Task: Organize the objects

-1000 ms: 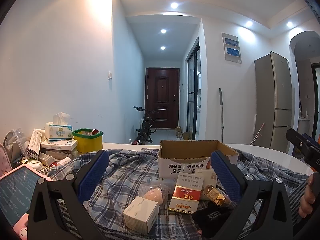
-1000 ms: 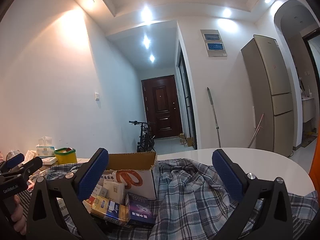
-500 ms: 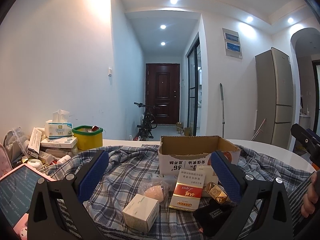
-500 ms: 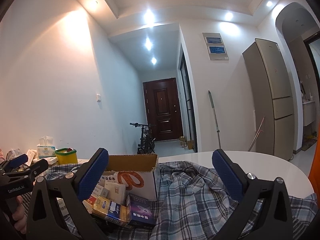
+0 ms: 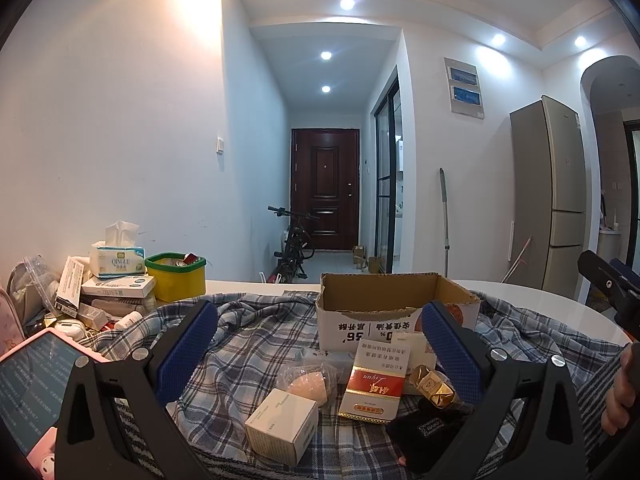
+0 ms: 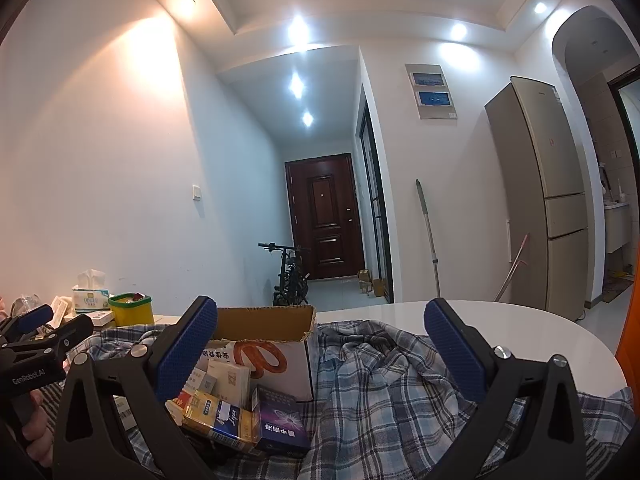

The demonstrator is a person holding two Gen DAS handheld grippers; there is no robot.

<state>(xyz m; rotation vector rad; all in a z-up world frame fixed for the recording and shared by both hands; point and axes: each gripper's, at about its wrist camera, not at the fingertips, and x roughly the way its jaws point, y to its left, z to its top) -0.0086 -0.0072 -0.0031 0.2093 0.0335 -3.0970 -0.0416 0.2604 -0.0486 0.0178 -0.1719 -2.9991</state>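
An open cardboard box (image 5: 394,312) stands on a plaid cloth (image 5: 248,344). In front of it lie a red cigarette pack (image 5: 370,390), a small white box (image 5: 282,426), a wrapped pink sponge (image 5: 308,384), a gold cube (image 5: 434,386) and a black pouch (image 5: 428,434). My left gripper (image 5: 320,350) hangs open above them, holding nothing. My right gripper (image 6: 322,356) is open too, to the right of the cardboard box (image 6: 264,344), with a purple pack (image 6: 278,422) and a yellow pack (image 6: 218,414) low between its fingers.
At the far left sit a tissue box (image 5: 116,260), a yellow tub (image 5: 176,276), stacked small boxes (image 5: 118,286) and a pink-cased tablet (image 5: 32,384). The white round table (image 6: 460,332) runs right. A person's hand (image 5: 622,396) holds the other gripper.
Both views have tilted down slightly; the box and the objects sit a little higher in the frames. Both grippers stay open.
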